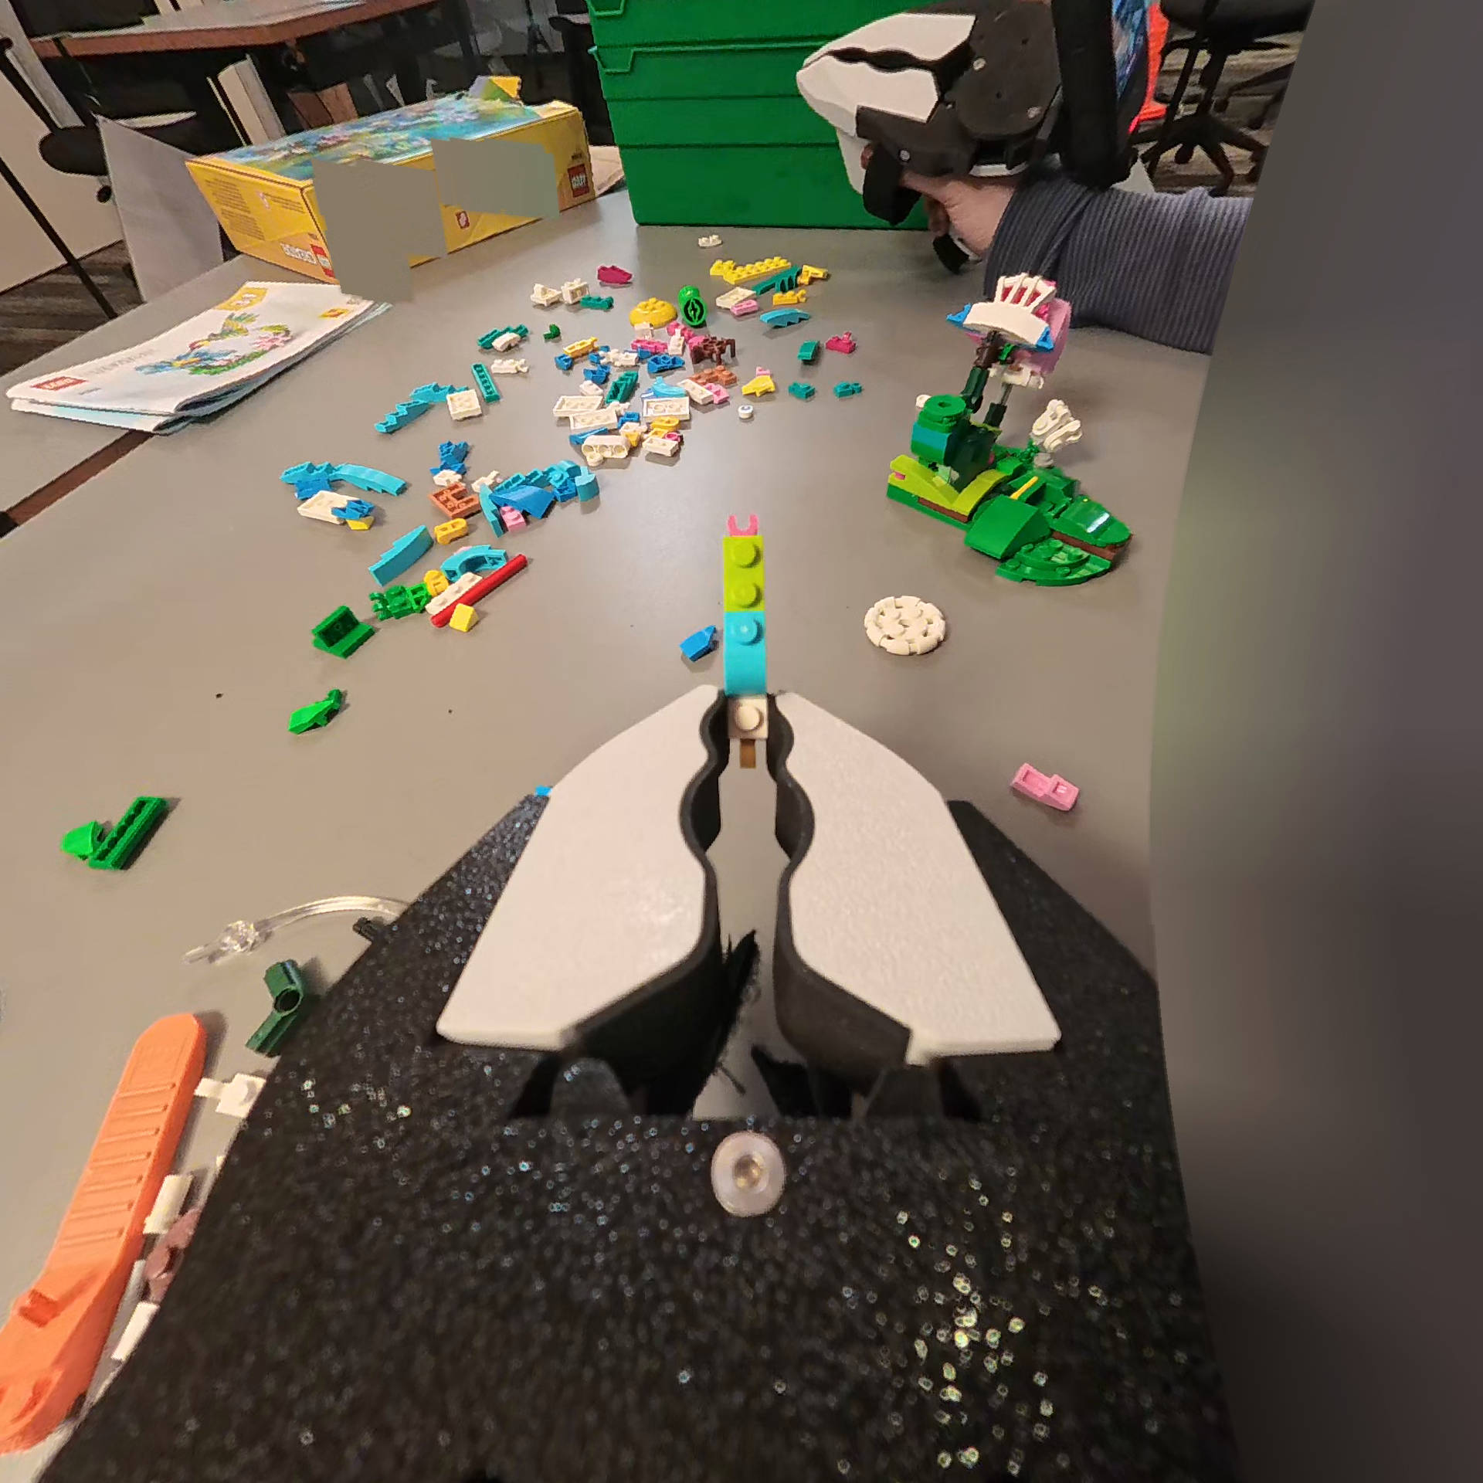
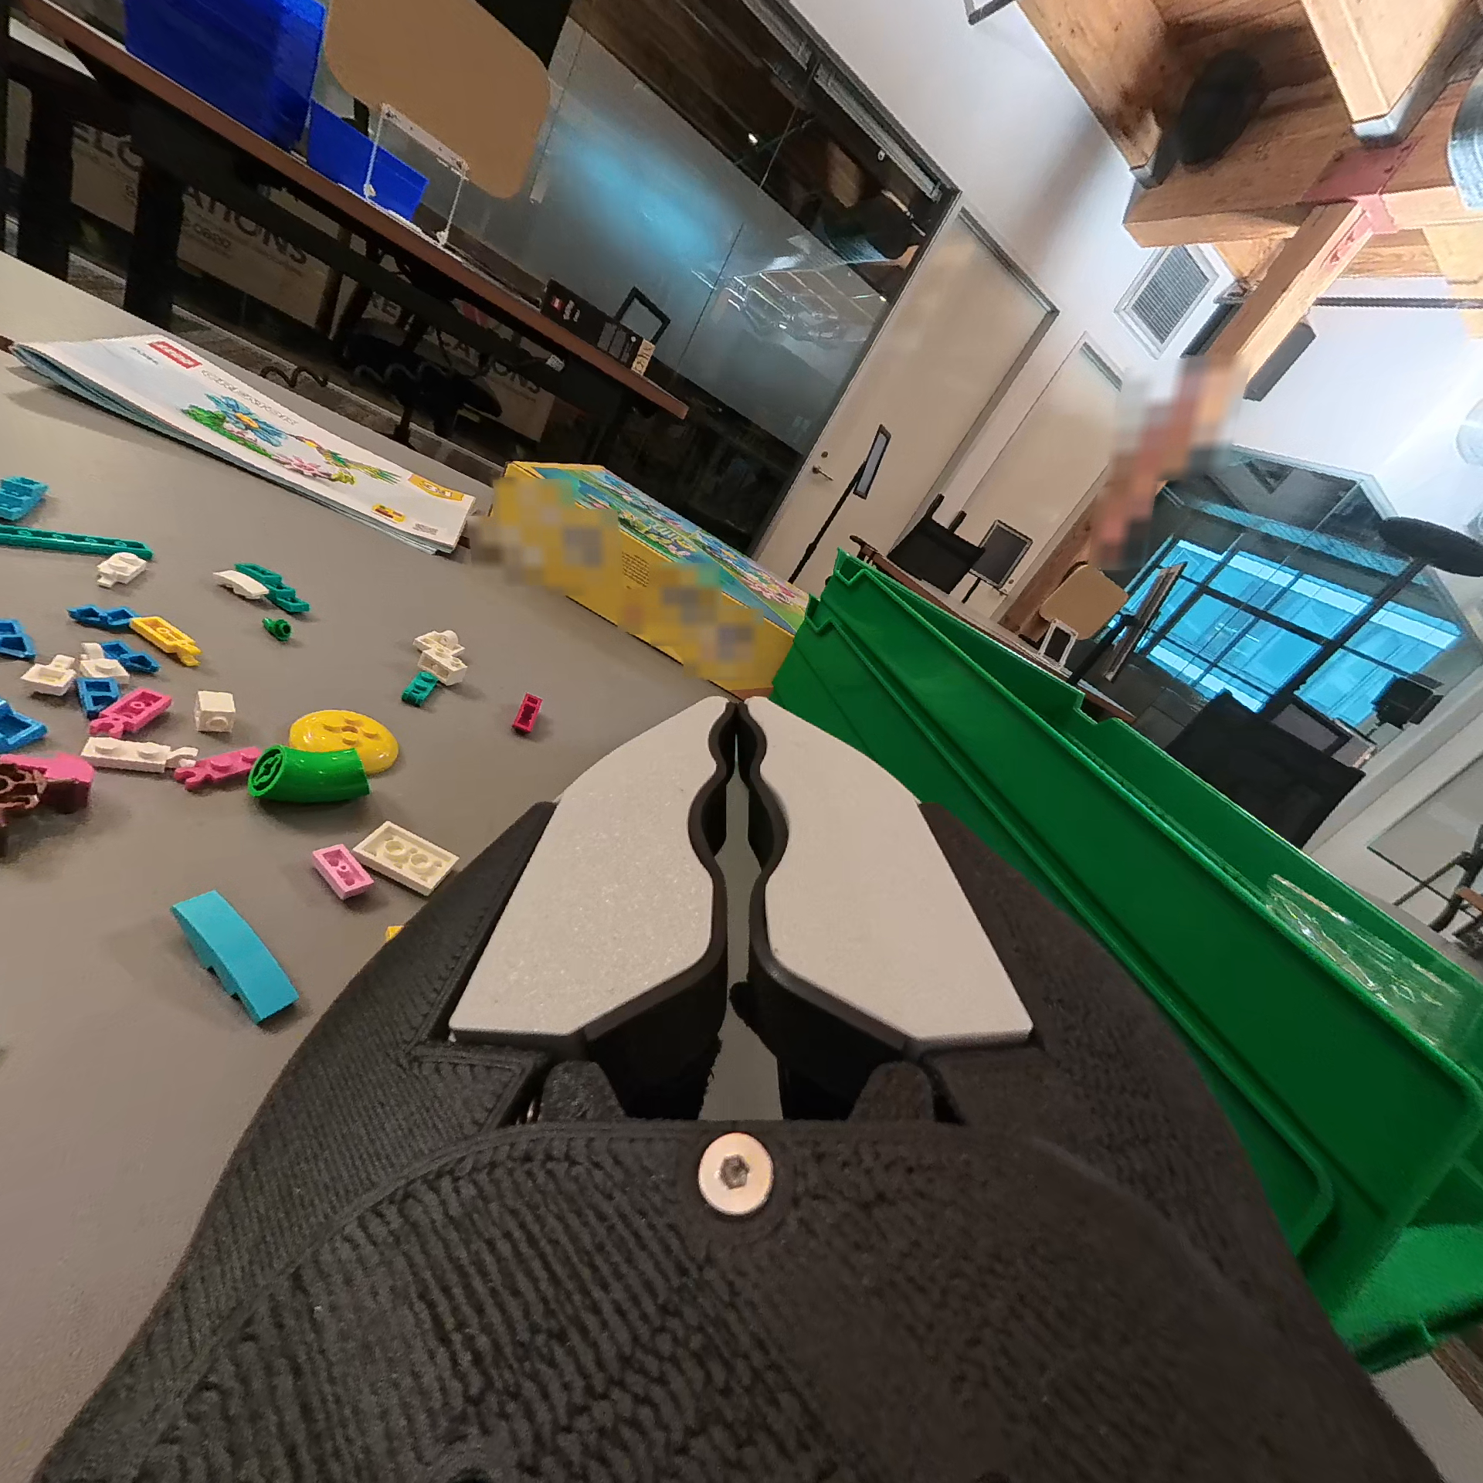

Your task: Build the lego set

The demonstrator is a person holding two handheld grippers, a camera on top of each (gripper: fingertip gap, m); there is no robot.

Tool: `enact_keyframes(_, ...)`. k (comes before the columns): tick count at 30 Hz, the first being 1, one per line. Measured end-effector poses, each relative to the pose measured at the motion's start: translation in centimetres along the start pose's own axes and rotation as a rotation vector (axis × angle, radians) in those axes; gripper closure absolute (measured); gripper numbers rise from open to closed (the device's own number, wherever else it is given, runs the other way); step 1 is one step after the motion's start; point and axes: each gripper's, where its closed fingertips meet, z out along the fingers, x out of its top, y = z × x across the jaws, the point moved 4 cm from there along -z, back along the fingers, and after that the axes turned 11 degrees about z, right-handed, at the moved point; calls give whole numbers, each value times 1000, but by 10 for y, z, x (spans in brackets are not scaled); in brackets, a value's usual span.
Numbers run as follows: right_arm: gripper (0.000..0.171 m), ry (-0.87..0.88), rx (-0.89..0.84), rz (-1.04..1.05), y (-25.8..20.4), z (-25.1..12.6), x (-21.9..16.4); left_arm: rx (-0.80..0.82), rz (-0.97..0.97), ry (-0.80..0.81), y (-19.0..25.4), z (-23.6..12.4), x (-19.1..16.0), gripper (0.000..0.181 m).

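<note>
The left tongs (image 1: 748, 706) are closed on the near end of a slim brick strip (image 1: 743, 610): a white stud piece sits between the tips, and azure, lime and a pink clip stick out ahead, held above the grey counter (image 1: 562, 722). The right tongs (image 2: 737, 710) are closed with nothing between them, raised near the green bins (image 2: 1043, 843).

Taking the strip as landmark, the half-built green plant model (image 1: 1007, 497) stands ahead and to its right, a white round plate (image 1: 904, 625) lies just to its right, and the loose bricks (image 1: 610, 385) spread ahead to its left.

The step in hand looks like adding the strip to the model. I'd keep the grip square so the strip doesn't pivot, and use the free tongs to steady the model while pressing studs straight on.

The yellow box (image 1: 385, 184) and instruction booklet (image 1: 192, 353) beyond the loose bricks carry brand marks and print, which I leave unread.
</note>
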Motion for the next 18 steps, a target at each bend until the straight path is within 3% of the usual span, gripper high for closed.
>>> enact_keyframes(1, 171, 0, 1, 1, 0, 0, 0, 3, 3, 1, 0, 0, 0, 173)
enact_keyframes(5, 171, 6, 8, 2, -1, 1, 1, 97, 41, 64, -10, -10, 8, 173)
enact_keyframes(9, 171, 13, 15, -2, -2, 0, 1, 397, 108, 179, -40, -48, 25, 173)
enact_keyframes(12, 171, 13, 18, 6, -1, 0, 1, 654, 16, 242, -71, -86, 22, 173)
enact_keyframes(18, 171, 23, 34, 2, -4, -2, 2, 825, -100, 282, -102, -135, 6, 173)
